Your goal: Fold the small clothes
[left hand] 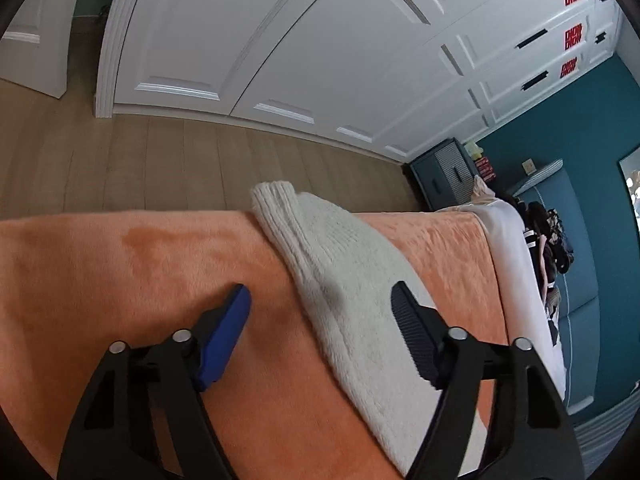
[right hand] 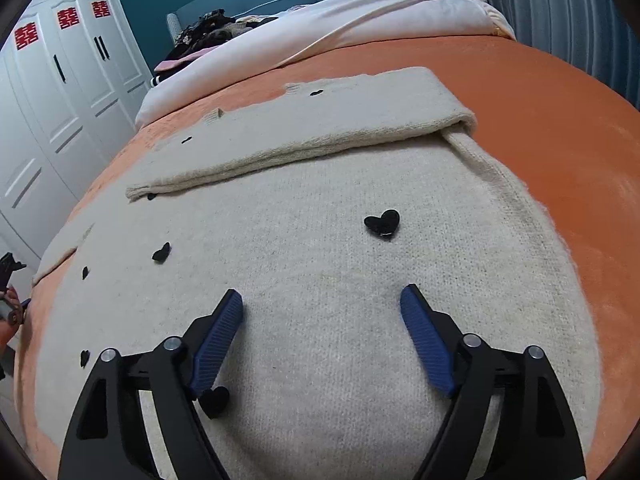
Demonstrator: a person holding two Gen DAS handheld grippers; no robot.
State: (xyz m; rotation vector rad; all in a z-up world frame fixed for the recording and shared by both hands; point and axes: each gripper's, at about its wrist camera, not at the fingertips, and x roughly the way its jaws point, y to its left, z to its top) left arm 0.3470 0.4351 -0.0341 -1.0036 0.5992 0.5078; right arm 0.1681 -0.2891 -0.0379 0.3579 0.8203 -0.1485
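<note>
A cream knitted cardigan [right hand: 320,280] with black heart buttons [right hand: 382,222] lies flat on the orange blanket [right hand: 540,112]. One sleeve [right hand: 304,136] is folded across its upper part. My right gripper [right hand: 322,300] is open and empty, low over the cardigan's body. In the left wrist view a cream sleeve [left hand: 340,264] of the cardigan runs to the bed's edge, its ribbed cuff [left hand: 274,196] at the rim. My left gripper [left hand: 320,300] is open and empty, with the sleeve's edge between its fingers.
A white duvet [right hand: 340,28] and a pile of dark clothes [right hand: 208,28] lie at the head of the bed. White wardrobe doors [left hand: 280,40] and wooden floor [left hand: 120,160] are beyond the bed's edge. A blue nightstand [left hand: 440,172] stands by the teal wall.
</note>
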